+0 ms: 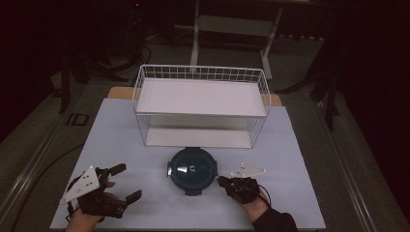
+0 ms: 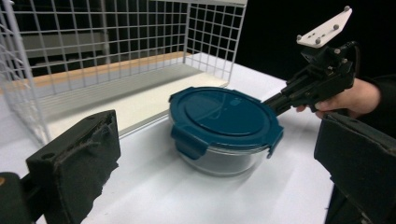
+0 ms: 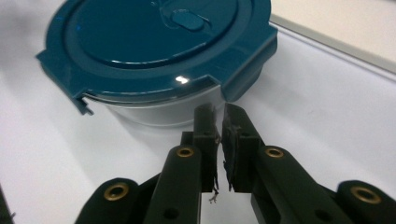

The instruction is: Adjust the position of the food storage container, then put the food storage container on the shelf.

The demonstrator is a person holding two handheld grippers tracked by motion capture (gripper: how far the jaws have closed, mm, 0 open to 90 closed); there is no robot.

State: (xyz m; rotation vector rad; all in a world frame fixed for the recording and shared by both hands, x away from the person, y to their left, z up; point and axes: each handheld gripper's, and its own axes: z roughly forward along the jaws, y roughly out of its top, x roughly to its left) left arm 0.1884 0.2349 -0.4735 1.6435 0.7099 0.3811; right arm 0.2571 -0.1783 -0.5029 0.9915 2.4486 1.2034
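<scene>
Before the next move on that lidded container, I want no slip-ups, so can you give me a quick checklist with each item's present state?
1. Blue lid sits flat on the glass container: ok.
2. Lid's side clips folded down: the two that show are ok; far side, cannot tell.
3. Right tongs nearly shut, nothing between them, tips just short of the container's wall: ok.
4. Left tongs open wide, clear of the container: ok.
5. Container stands on the white table, in front of the wire rack: ok.
6. Rack's lower shelf free to take it: ok.

Left gripper [image 1: 123, 182] wide, right gripper [image 1: 220, 181] near-closed
</scene>
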